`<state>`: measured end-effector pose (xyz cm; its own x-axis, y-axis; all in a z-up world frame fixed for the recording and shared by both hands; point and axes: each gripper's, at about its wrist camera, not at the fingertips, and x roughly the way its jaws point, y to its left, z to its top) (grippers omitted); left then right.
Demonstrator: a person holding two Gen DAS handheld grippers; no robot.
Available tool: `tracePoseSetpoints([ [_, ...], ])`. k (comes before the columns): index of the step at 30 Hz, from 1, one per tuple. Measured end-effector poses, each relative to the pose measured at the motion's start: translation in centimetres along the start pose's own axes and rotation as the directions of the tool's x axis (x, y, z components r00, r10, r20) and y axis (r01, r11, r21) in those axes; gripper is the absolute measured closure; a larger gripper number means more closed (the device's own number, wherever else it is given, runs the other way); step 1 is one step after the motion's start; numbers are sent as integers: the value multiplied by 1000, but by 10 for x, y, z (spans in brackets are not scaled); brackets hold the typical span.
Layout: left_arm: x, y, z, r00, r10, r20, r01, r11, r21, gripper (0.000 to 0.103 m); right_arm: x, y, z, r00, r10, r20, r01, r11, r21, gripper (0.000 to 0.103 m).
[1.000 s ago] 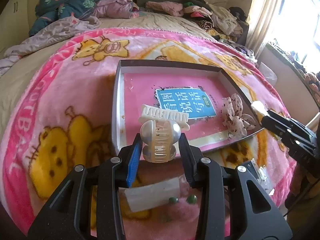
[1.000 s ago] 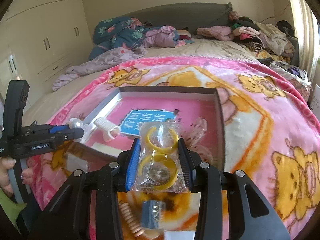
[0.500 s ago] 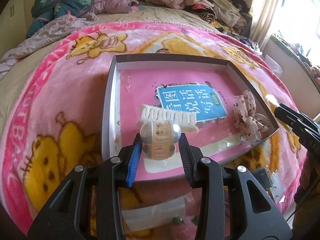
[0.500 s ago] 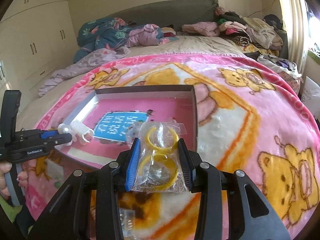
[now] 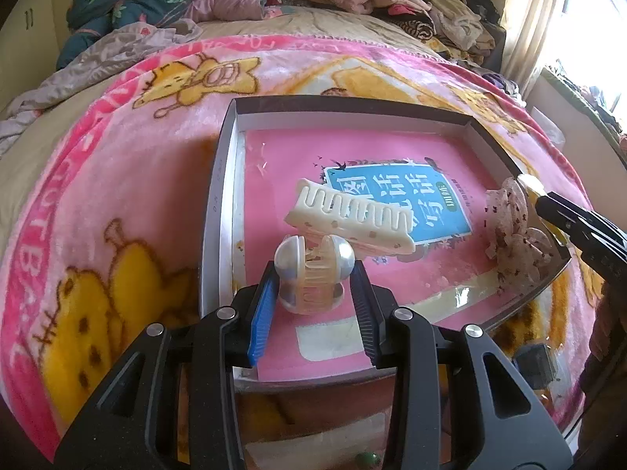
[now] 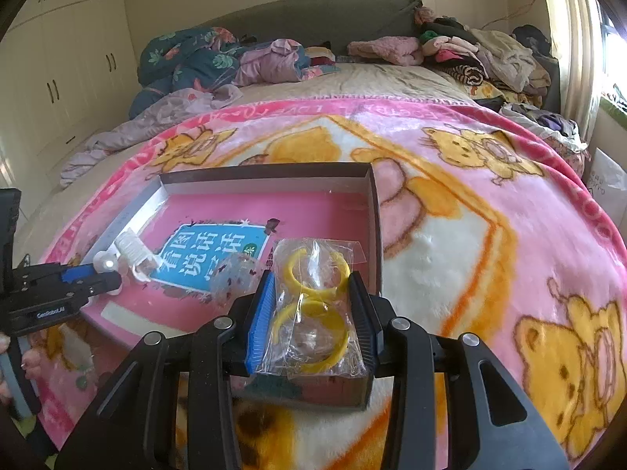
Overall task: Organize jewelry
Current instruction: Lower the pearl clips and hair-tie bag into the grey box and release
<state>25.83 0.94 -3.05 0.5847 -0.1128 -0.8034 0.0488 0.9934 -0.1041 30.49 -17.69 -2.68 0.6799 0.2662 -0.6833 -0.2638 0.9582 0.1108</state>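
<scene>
A shallow box (image 5: 219, 203) (image 6: 374, 211) with a pink floor and a blue label lies on the pink blanket. My left gripper (image 5: 313, 280) is shut on a pearly cream hair claw (image 5: 311, 274), held over the box's near left part. A white toothed hair clip (image 5: 348, 215) lies in the box just beyond it. A speckled pink hair bow (image 5: 517, 235) (image 6: 235, 274) rests at the box's right side. My right gripper (image 6: 311, 309) is shut on a clear bag of yellow rings (image 6: 313, 305), over the box's near right corner. It reaches in from the right edge of the left wrist view (image 5: 529, 188).
The pink cartoon blanket (image 6: 490, 254) covers the bed. Piled clothes and quilts (image 6: 470, 55) lie along the headboard. A curtain and window (image 5: 548, 19) stand at the right. Small items, including green beads (image 5: 366, 459) and a dark box (image 5: 533, 360), lie on the blanket in front of the box.
Both grippers have moved forward and down over the box with their loads. The hair claw now hangs over the box floor, and the ring bag has come over the near right corner.
</scene>
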Motion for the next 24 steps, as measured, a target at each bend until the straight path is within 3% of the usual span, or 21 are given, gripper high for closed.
tracePoseSetpoints([
  [13, 5, 2, 5, 1000, 0, 4, 0, 1000, -4, 74, 30, 7, 6, 999, -10, -48, 9, 1000, -24, 66],
  [24, 5, 2, 8, 1000, -5, 5, 5, 1000, -5, 73, 21, 2, -1, 998, 10, -56, -10, 1000, 16, 59],
])
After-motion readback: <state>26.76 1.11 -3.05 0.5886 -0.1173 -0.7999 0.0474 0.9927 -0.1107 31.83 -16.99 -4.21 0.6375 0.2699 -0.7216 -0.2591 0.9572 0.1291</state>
